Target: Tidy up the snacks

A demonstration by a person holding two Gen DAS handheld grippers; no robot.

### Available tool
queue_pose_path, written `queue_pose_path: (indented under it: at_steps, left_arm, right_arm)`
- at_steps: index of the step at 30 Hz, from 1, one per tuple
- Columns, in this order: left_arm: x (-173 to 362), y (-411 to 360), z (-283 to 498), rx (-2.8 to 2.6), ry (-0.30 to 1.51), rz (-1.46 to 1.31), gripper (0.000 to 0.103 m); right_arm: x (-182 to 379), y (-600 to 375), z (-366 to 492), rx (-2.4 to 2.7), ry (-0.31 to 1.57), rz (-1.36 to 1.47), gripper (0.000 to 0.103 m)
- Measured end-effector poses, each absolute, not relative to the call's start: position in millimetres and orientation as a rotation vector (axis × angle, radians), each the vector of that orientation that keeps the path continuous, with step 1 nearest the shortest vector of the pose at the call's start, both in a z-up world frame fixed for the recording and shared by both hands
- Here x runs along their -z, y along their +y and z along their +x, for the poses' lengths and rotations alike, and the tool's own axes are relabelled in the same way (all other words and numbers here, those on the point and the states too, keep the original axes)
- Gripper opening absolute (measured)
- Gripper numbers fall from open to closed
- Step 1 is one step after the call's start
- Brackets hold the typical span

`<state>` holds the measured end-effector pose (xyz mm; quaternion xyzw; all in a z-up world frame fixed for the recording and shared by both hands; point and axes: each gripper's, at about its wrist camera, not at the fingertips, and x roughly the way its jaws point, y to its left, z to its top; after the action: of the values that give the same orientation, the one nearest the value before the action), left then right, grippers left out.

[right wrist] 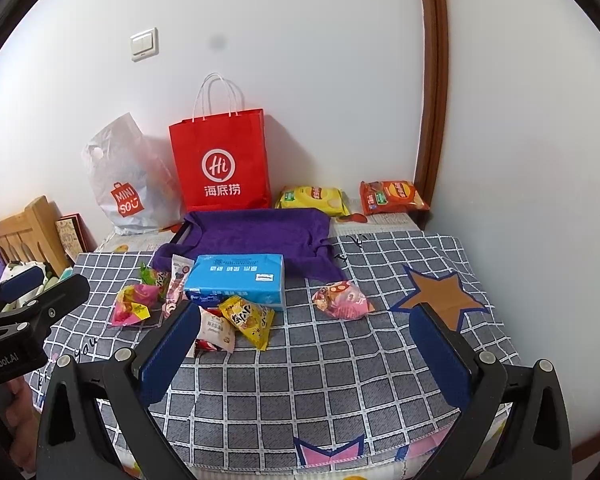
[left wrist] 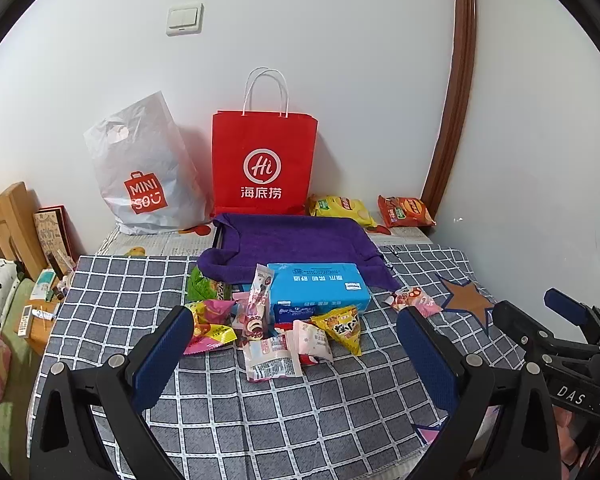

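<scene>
Red paper bag [left wrist: 265, 162] reads "Hi 海底捞"; white plastic bag [left wrist: 148, 172] reads "MINISO".

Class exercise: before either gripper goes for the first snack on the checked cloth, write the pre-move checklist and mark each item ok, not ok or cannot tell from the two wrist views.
1. Left gripper open and empty: ok.
2. Right gripper open and empty: ok.
3. Snack pile within view of both cameras, in front of the blue tissue pack: ok.
4. Snacks separated enough for a clean single grasp: not ok; several packets overlap. The pink packet lies apart on the checked cloth.
5. Destination ready: cannot tell; the red paper bag stands upright at the wall, but its opening is not visible.
6. Chip bags at the back accounted for: ok, both lie flat by the wall.
</scene>
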<state>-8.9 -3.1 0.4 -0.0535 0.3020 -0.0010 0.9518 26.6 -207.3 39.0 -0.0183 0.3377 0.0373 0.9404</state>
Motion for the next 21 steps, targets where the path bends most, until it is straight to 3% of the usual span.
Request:
queue_pose_path:
  at_steps: [21]
  left_arm:
    - [15.5, 2.4, 17.8, 0.016, 0.641, -0.116, 0.102]
  right_arm:
    - [-21.3, -197.7, 51.6, -0.109, 0.718, -0.033, 0.103]
